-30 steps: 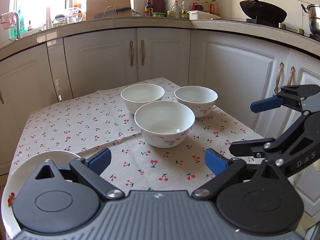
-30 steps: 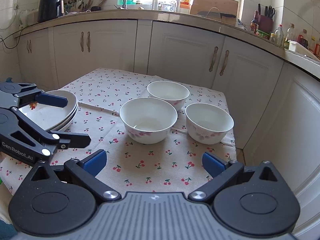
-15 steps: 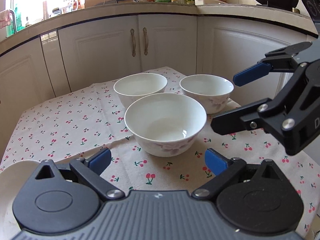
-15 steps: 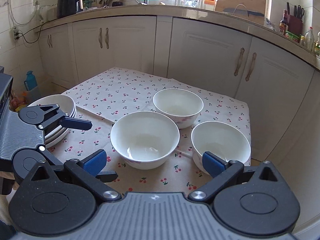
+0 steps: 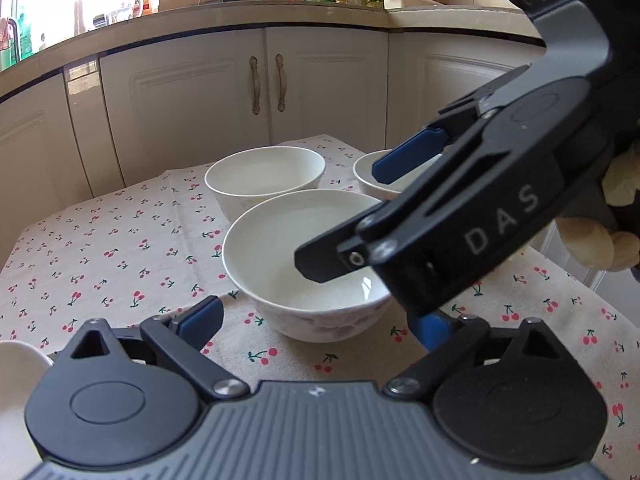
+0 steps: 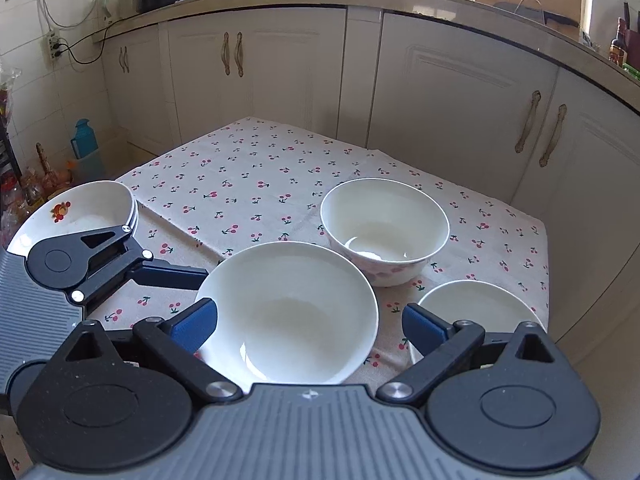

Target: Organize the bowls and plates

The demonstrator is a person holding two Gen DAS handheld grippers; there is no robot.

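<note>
White nearest bowl (image 6: 288,312) now sits between the right gripper (image 6: 310,324) jaws, open but narrowing; left gripper (image 5: 316,322) likewise open; grasp comes next.

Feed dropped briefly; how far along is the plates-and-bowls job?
Done: white plates stacked at the table edge. In hand: both hand-held grippers, left and right, open and empty, flank the nearest white ceramic bowl. Left: all three bowls sit separately on the cherry-print cloth, unstacked.

The right gripper (image 5: 352,216) hides most of the right bowl (image 5: 366,178); the frame edge cuts the plates (image 5: 16,360).
</note>
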